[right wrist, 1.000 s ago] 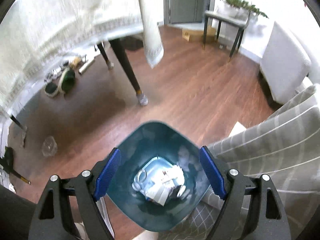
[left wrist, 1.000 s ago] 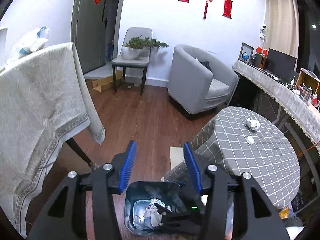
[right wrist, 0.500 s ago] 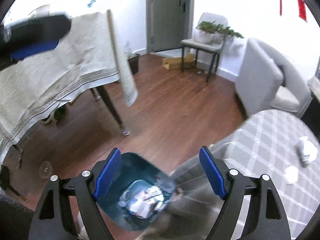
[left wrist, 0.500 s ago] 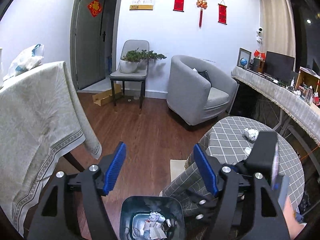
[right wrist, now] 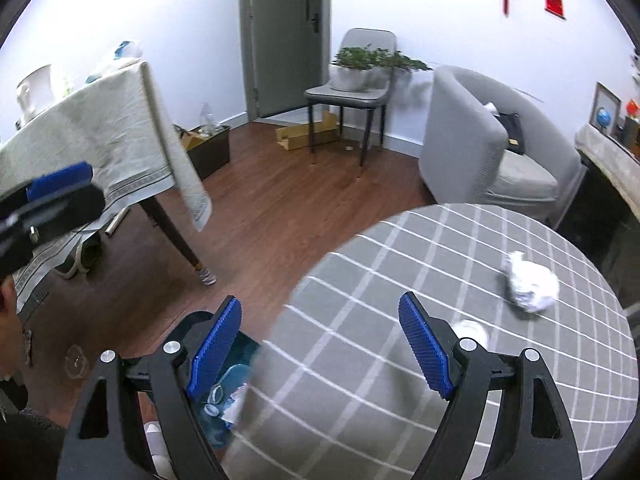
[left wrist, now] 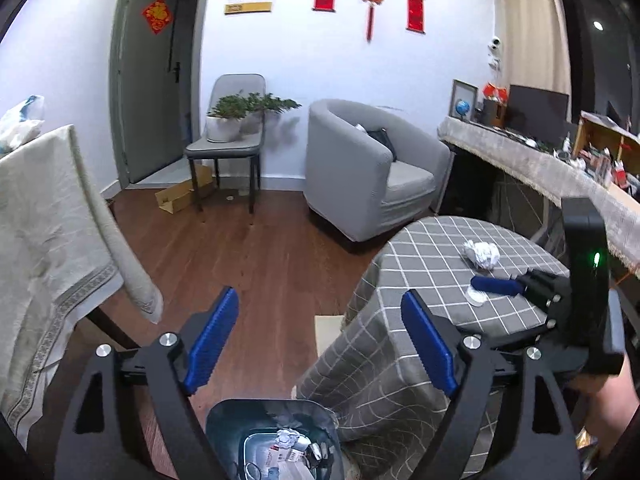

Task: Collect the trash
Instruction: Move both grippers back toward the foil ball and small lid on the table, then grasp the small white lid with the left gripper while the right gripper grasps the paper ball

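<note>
A dark teal trash bin (left wrist: 276,410) stands on the floor below my left gripper (left wrist: 320,308), with paper scraps (left wrist: 288,438) inside. The left jaws are opening and nothing is between them. My right gripper (right wrist: 320,308) hangs open and empty over the edge of a round table with a grey checked cloth (right wrist: 400,276). A crumpled white paper ball (right wrist: 530,286) lies on that table ahead and to the right, and a small flat white disc (right wrist: 472,330) lies just behind the right finger. The left wrist view also shows the ball (left wrist: 482,254) and one of the right gripper's blue fingers (left wrist: 496,286) above the disc.
A table with a beige cloth (left wrist: 48,240) stands at the left, with wooden floor between it and the checked table. A grey armchair (left wrist: 360,172), a chair with a potted plant (left wrist: 228,136) and a cardboard box (left wrist: 176,198) stand by the far wall. A cluttered counter (left wrist: 560,168) runs along the right.
The left jaws have spread wider and the bin has slid to the bottom of that view. The right gripper has risen from over the bin to above the checked table, still open.
</note>
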A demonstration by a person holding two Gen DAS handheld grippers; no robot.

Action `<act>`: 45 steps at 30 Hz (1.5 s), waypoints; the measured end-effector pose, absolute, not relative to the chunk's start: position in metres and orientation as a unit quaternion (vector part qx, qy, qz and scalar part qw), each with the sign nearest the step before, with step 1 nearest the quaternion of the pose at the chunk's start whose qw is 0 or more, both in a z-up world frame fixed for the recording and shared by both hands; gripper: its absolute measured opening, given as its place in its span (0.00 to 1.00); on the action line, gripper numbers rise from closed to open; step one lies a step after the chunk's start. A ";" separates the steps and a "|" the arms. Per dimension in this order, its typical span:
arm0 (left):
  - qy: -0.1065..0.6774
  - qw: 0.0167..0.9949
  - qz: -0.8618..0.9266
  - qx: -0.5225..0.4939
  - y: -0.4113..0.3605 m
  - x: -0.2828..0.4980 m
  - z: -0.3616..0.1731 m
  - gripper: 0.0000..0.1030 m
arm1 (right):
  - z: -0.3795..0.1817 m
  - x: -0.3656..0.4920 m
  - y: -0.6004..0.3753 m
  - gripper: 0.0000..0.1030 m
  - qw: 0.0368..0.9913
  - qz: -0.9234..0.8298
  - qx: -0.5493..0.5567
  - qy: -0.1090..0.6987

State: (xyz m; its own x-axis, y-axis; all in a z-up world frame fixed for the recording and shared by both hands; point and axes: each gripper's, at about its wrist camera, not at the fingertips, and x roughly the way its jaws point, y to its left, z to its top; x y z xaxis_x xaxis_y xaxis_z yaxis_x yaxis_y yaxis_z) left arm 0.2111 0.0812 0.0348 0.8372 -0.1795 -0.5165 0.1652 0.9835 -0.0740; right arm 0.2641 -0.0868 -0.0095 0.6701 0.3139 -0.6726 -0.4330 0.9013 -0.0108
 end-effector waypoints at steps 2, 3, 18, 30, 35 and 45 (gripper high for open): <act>0.273 0.957 -0.096 -0.006 0.072 0.215 0.031 0.85 | -0.008 0.266 -0.100 0.83 0.913 0.195 -0.078 0.350; 0.274 0.957 -0.100 -0.004 0.067 0.216 0.029 0.86 | -0.006 0.268 -0.107 0.83 0.915 0.190 -0.073 0.349; 0.290 0.942 -0.169 0.016 0.009 0.248 0.010 0.89 | 0.001 0.294 -0.181 0.93 0.930 0.137 -0.031 0.341; 0.302 0.910 -0.272 0.085 -0.050 0.262 -0.017 0.89 | -0.004 0.328 -0.223 0.93 0.928 0.104 0.013 0.358; 0.315 0.892 -0.306 0.103 -0.072 0.268 -0.027 0.88 | -0.012 0.339 -0.224 0.93 0.922 0.104 0.009 0.373; 0.352 0.875 -0.318 0.096 -0.096 0.291 -0.038 0.77 | -0.025 0.362 -0.223 0.93 0.909 0.112 -0.005 0.401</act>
State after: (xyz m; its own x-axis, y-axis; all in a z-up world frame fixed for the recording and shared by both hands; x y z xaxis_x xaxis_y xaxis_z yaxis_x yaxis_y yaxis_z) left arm 0.2909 -0.0957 -0.0378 0.5500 -0.4891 -0.6770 0.6248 0.7789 -0.0552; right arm 0.3623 -0.2230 -0.0251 0.6529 0.1995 -0.7307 -0.2070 0.9750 0.0813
